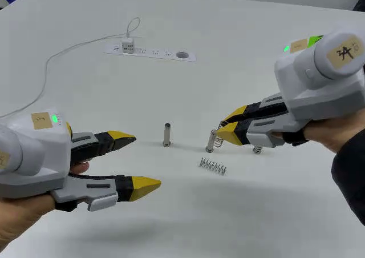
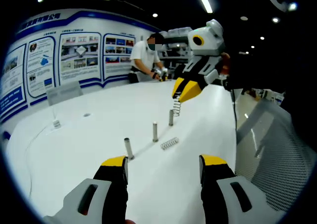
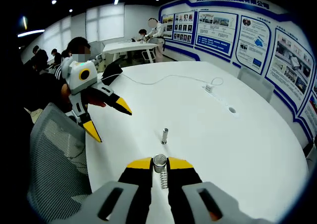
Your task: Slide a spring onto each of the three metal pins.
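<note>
Right gripper (image 1: 219, 129): clenches a spring (image 1: 218, 138) between its yellow tips and holds it upright, off the table (image 1: 256, 224). Right gripper view: shows the coil pinched at the very ends of the tips. In head view, hangs that spring just beside the top of the middle pin (image 1: 210, 142); on the pin or only next to it, cannot tell. Middle pin: stands upright, close under the tips. Far pin (image 2: 171, 117): stands beyond it in left gripper view, below the right gripper's body; too small to say more. Near pin (image 1: 166, 134): stands upright, apart from the middle pin, between the two grippers. Loose spring (image 1: 213, 166): lies flat on the table just in front of the middle pin, touching neither pin nor gripper. Left gripper (image 1: 148, 160): released, jaws spread wide, hovers low over the table to the left of the near pin, tips aimed toward the pins. Farther back on the table: power strip (image 1: 151, 51) with a white plug (image 1: 128, 45) and a cable (image 1: 68, 52) trailing left. Beyond the table in left gripper view: a person (image 2: 146, 55) standing at another bench.
</note>
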The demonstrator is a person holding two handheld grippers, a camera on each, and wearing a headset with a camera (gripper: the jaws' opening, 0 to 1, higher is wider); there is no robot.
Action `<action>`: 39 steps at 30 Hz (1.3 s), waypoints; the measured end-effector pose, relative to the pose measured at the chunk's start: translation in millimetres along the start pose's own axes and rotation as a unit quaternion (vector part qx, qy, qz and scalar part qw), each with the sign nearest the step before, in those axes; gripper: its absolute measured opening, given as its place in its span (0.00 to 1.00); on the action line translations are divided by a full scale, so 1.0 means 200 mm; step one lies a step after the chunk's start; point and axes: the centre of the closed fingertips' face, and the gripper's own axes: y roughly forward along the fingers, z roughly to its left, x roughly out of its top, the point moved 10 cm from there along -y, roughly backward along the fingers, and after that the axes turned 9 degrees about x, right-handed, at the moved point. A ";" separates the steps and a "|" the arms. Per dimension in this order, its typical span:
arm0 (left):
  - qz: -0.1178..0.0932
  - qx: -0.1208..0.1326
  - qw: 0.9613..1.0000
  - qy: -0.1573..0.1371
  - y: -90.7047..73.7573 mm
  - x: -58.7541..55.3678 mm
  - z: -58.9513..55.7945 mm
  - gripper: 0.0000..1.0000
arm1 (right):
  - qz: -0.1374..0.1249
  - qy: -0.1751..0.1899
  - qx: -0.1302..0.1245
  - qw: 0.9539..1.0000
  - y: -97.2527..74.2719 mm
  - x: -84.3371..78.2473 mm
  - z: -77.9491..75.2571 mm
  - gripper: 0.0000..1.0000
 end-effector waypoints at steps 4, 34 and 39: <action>0.001 0.007 1.000 -0.006 -0.02 -0.01 -0.01 0.62 | -0.013 0.009 -0.020 1.000 0.00 0.01 -0.05 0.12; 0.012 0.009 1.000 -0.018 -0.03 -0.03 -0.05 0.68 | -0.002 0.056 -0.060 0.997 0.22 -0.12 -0.23 0.12; 0.014 0.008 1.000 -0.018 -0.02 -0.03 -0.05 0.68 | 0.000 0.063 -0.059 0.996 0.26 -0.16 -0.23 0.12</action>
